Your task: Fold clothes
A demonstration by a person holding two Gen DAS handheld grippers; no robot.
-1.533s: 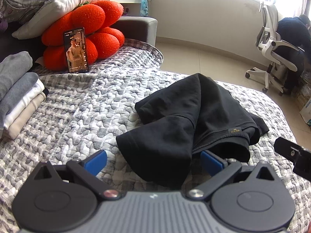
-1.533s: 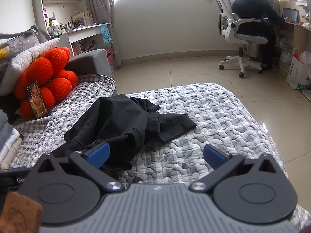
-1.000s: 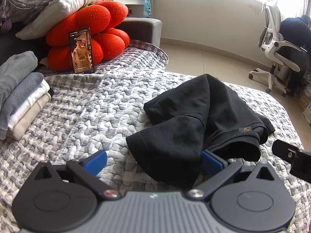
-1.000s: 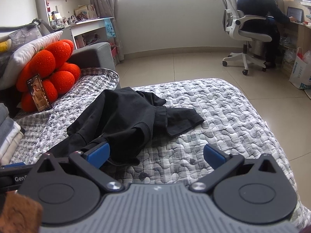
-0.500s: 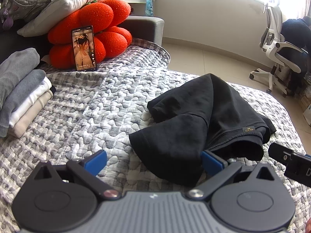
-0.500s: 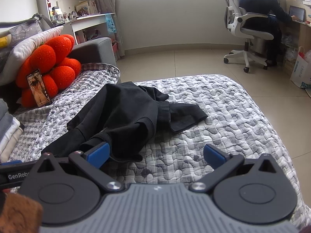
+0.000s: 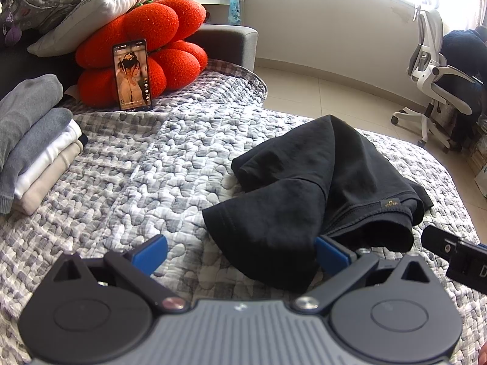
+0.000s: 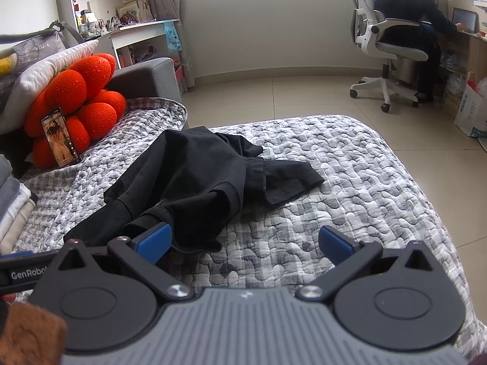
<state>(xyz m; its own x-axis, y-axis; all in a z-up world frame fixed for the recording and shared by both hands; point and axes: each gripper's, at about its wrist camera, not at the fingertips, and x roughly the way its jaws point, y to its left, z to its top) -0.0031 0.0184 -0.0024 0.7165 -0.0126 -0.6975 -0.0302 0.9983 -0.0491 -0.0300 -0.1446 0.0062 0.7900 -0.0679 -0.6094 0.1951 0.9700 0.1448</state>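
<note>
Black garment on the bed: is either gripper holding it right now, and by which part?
Nothing is held. The left gripper and right gripper are both open near the crumpled black garment, which lies loose on the quilt.

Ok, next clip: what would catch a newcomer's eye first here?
A crumpled black garment lies mid-bed on the grey quilt, just ahead of both open grippers. Behind it, a bright red cushion props up a phone with its screen lit, and folded clothes are stacked at the left.
</note>
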